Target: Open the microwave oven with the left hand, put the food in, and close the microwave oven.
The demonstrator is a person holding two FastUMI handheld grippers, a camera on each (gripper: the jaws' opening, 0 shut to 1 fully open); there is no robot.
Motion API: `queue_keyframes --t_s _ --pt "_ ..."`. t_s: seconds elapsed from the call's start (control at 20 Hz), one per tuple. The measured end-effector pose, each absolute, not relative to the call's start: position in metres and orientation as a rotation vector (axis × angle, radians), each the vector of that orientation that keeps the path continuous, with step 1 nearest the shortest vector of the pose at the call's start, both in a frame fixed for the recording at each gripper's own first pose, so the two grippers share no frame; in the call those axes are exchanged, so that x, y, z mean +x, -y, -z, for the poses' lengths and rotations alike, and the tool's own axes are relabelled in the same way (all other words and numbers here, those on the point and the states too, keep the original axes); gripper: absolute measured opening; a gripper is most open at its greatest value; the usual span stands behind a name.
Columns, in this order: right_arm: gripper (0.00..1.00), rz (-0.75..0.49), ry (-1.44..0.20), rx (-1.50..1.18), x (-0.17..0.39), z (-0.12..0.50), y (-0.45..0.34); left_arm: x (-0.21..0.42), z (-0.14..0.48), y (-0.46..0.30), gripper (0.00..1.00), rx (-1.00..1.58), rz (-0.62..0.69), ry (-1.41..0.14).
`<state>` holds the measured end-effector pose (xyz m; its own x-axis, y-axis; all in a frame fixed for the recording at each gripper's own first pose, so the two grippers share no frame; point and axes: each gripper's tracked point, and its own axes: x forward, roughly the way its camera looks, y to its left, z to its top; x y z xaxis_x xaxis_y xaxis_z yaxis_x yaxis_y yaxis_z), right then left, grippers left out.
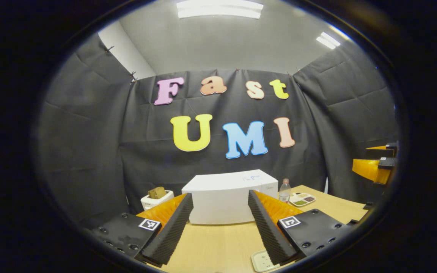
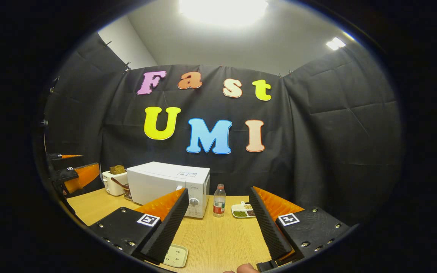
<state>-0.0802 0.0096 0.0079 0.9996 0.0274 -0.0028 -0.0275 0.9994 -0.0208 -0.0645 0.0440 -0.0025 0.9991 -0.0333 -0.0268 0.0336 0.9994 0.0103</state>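
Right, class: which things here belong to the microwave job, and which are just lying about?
Belongs to the job:
- microwave, door shut
- small tray on the near table, possibly the food
- left gripper, open

Lying about:
- water bottle
- divided dish
- toaster

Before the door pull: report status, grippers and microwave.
Left gripper open, held off, facing the microwave. Right gripper open, empty. Microwave door shut. Bottle and sectioned dish stand beside it, not blocking the door.
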Motion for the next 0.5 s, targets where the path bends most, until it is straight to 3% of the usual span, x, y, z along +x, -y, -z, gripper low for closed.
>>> queue_keyframes --t_s 0.5 --pt "0.97 -0.035 0.034 -0.022 -0.0841 -0.0186 -0.0089 -0.0685 0.0013 -0.0444 0.98 -0.006 0.027 -0.028"
